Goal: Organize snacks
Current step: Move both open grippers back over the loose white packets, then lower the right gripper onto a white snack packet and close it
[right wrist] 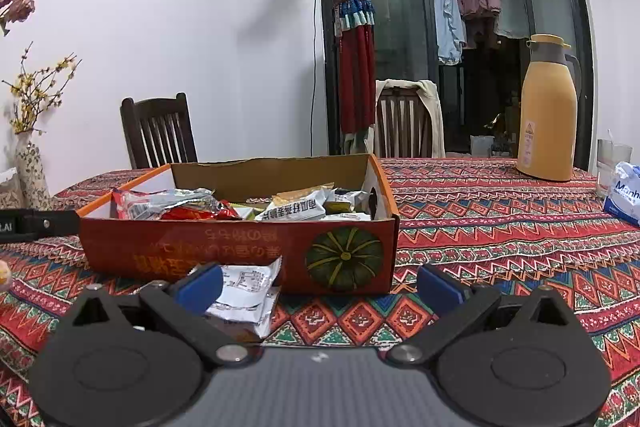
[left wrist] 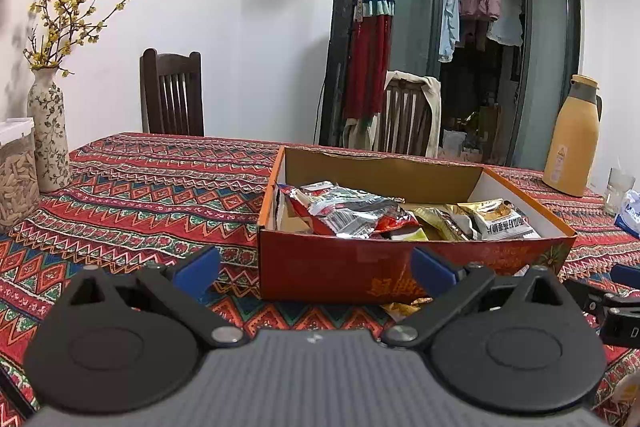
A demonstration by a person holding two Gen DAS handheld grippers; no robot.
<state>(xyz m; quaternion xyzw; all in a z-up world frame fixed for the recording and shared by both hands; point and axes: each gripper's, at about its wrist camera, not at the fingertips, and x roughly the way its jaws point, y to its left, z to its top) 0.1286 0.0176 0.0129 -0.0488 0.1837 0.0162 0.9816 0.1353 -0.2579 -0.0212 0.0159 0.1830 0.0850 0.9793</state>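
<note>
Left gripper (left wrist: 316, 273) hangs low over the patterned red tablecloth (left wrist: 140, 195), jaws spread wide, nothing in them. Dead ahead is the orange-red cardboard box (left wrist: 340, 267) stuffed with foil snack packets (left wrist: 352, 211). Right gripper (right wrist: 318, 285) is wide open too, white snack wrapper (right wrist: 248, 293) touching its left finger.

gold packet (left wrist: 404, 308): mostly hidden behind box (left wrist: 344, 267) | tissue pack (right wrist: 624, 197): cut by right edge

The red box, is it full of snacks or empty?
Partly full. The red box holds a pile of snack packets, but one white packet lies outside on the tablecloth.
</note>
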